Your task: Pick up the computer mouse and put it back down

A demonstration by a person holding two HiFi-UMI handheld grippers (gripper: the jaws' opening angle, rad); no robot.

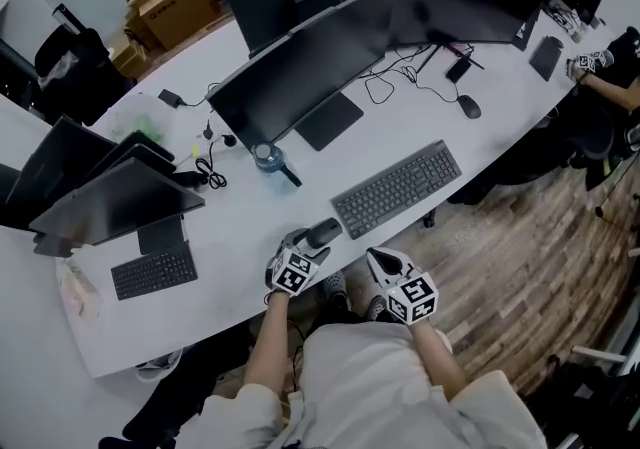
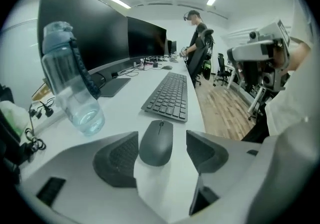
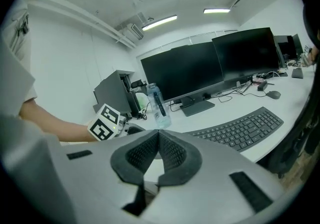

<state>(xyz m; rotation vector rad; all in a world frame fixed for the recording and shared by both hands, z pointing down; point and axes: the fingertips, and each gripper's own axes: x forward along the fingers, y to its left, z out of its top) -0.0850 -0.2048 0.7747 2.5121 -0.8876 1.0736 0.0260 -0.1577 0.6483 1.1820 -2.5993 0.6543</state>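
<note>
The dark grey computer mouse (image 1: pixel 323 232) lies on the white desk (image 1: pixel 240 277) near its front edge, just left of the black keyboard (image 1: pixel 397 187). My left gripper (image 1: pixel 308 242) is open around it. In the left gripper view the mouse (image 2: pixel 156 142) sits between the two pads, close to the left one, with a clear gap to the right one. My right gripper (image 1: pixel 376 257) hovers at the desk's edge to the right of the mouse. Its pads (image 3: pixel 172 153) meet with nothing between them.
A clear water bottle (image 1: pixel 267 157) stands behind the mouse, in front of the large dark monitors (image 1: pixel 300 72). A second keyboard (image 1: pixel 153 272) and laptop sit at the left. Another mouse (image 1: pixel 469 107) and cables lie far right, where a person (image 1: pixel 600 62) sits.
</note>
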